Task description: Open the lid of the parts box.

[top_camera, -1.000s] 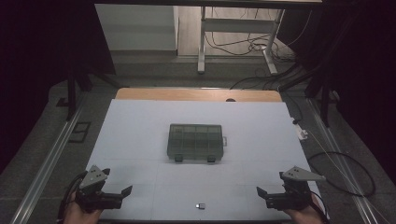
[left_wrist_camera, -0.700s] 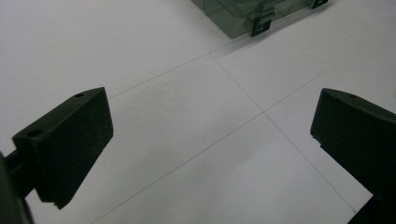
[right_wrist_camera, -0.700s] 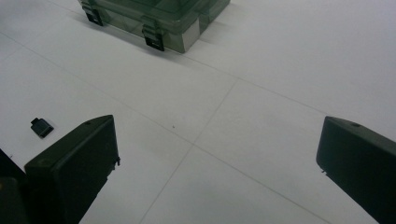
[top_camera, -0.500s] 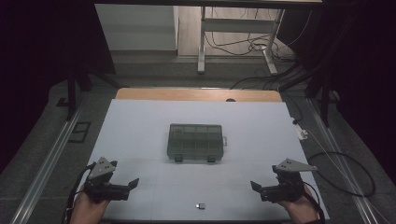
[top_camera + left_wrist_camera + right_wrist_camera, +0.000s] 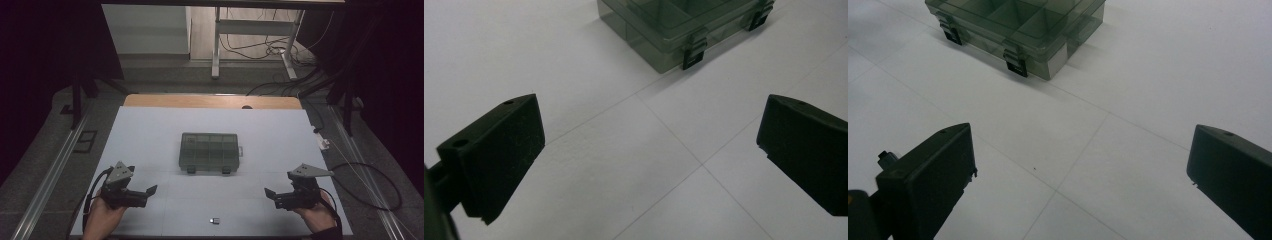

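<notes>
A see-through dark green plastic box (image 5: pixel 209 152) with little compartments sits in the middle of the white counter (image 5: pixel 150 130). Its lid is down, and two black clips (image 5: pixel 192 170) hang on the box's front side, the side that faces the person. In the high view, the left tool (image 5: pixel 150 191) is in front of the box and off to its left, well apart from it. A hand (image 5: pixel 102 216) holds it, low over the counter. The right tool (image 5: pixel 269 193) is in front of the box and off to its right, also well apart, and the other hand (image 5: pixel 316 216) holds it. Each tool has a grey three-cornered plate (image 5: pixel 120 172) on top. Both tools point in toward the space in front of the box. A tiny dark and silver piece (image 5: pixel 215 220) lies on the counter in front of the box, between the two tools and touching neither. In the left gripper view, the left tool (image 5: pixel 651 150) has its two black jaws spread wide, with only bare white counter between them, and the box (image 5: pixel 684 25) is farther off, up past the jaws. In the right gripper view, the right tool (image 5: pixel 1083 170) is wide too and holds nothing, and the box (image 5: pixel 1018 30) is again beyond the jaws. Thin lines cross the counter under both tools.
</notes>
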